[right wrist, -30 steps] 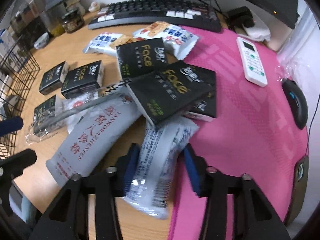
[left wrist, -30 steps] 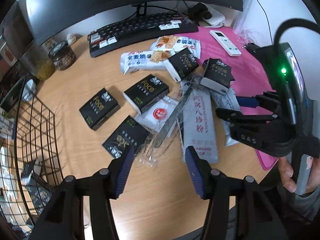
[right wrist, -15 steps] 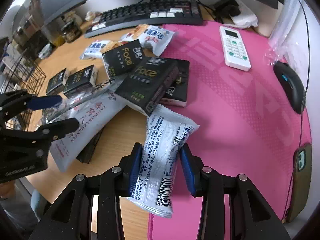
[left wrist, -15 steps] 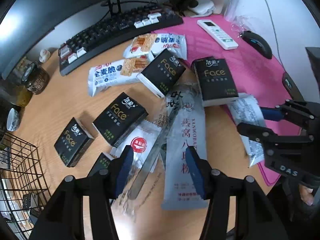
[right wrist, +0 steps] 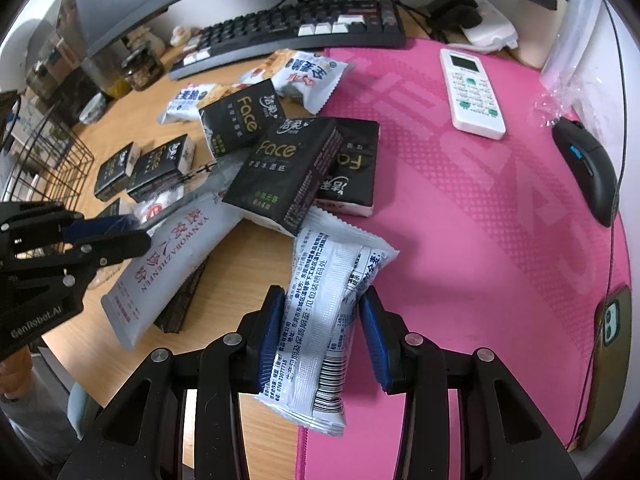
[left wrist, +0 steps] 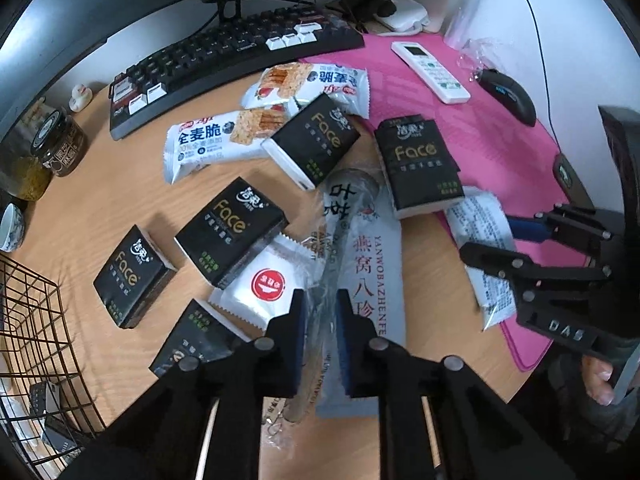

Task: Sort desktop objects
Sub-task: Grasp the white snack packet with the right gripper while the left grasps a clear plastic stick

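Note:
My left gripper [left wrist: 319, 336] is shut on a long clear plastic-wrapped stick [left wrist: 336, 248] that lies over a grey sachet [left wrist: 372, 280]. My right gripper [right wrist: 322, 332] is shut on a silver snack packet [right wrist: 328, 312] and holds it above the desk edge; the packet also shows in the left wrist view [left wrist: 476, 236]. Several black "Face" tissue packs [left wrist: 230, 228] and white cracker packets [left wrist: 216, 140] lie scattered on the wooden desk. A round-logo white sachet [left wrist: 268, 284] lies beside the stick.
A black wire basket [left wrist: 36, 340] stands at the left. A keyboard [left wrist: 224, 64], a glass jar [left wrist: 60, 144], a white remote [right wrist: 472, 92], a black mouse [right wrist: 592, 168] and a phone [right wrist: 612, 320] on the pink mat [right wrist: 460, 220] surround the pile.
My left gripper has moved forward and closed on the plastic-wrapped stick. My right gripper has lifted the silver packet up and back from the pile.

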A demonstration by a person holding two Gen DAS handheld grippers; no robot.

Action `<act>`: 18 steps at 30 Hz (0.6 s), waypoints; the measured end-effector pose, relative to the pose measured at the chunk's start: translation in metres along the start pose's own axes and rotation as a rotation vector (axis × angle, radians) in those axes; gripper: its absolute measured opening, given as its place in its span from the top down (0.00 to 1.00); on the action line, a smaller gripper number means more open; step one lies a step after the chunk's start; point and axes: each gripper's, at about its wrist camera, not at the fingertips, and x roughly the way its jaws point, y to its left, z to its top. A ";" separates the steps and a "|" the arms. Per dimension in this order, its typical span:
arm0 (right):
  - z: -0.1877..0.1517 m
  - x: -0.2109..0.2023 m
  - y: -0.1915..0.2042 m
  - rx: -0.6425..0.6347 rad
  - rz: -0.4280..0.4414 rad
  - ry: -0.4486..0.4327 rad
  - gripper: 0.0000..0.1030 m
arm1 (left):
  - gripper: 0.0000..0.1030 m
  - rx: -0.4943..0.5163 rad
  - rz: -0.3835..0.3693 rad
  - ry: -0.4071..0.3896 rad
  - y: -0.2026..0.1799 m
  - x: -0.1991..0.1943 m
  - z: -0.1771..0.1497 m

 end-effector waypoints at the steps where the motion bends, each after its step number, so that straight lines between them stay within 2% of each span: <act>1: 0.000 0.000 0.001 -0.001 0.002 -0.001 0.62 | 0.85 0.026 0.019 0.002 -0.003 0.000 -0.002; 2: 0.000 -0.001 0.001 -0.003 0.004 -0.002 0.62 | 0.80 0.024 0.028 -0.008 -0.004 -0.002 -0.003; 3: -0.001 -0.001 0.002 -0.004 0.007 -0.004 0.62 | 0.70 0.015 0.029 -0.008 -0.003 -0.003 -0.005; 4: -0.001 -0.001 0.004 -0.006 0.010 -0.006 0.62 | 0.66 0.011 0.030 -0.008 -0.001 -0.003 -0.006; 8: -0.001 -0.002 0.008 -0.014 0.018 -0.009 0.62 | 0.59 0.002 0.016 -0.006 0.004 -0.001 -0.010; 11: -0.001 -0.002 0.009 -0.013 0.021 -0.007 0.62 | 0.58 -0.008 -0.003 0.001 0.008 -0.001 -0.013; 13: -0.001 -0.001 0.009 -0.011 0.022 -0.005 0.62 | 0.63 -0.012 -0.019 0.006 0.008 -0.001 -0.014; 15: -0.001 0.000 0.009 -0.013 0.018 -0.004 0.62 | 0.81 -0.015 -0.056 0.013 0.008 -0.001 -0.014; 18: -0.002 0.002 0.009 -0.020 0.007 0.002 0.62 | 0.86 -0.021 -0.056 0.010 0.007 -0.003 -0.014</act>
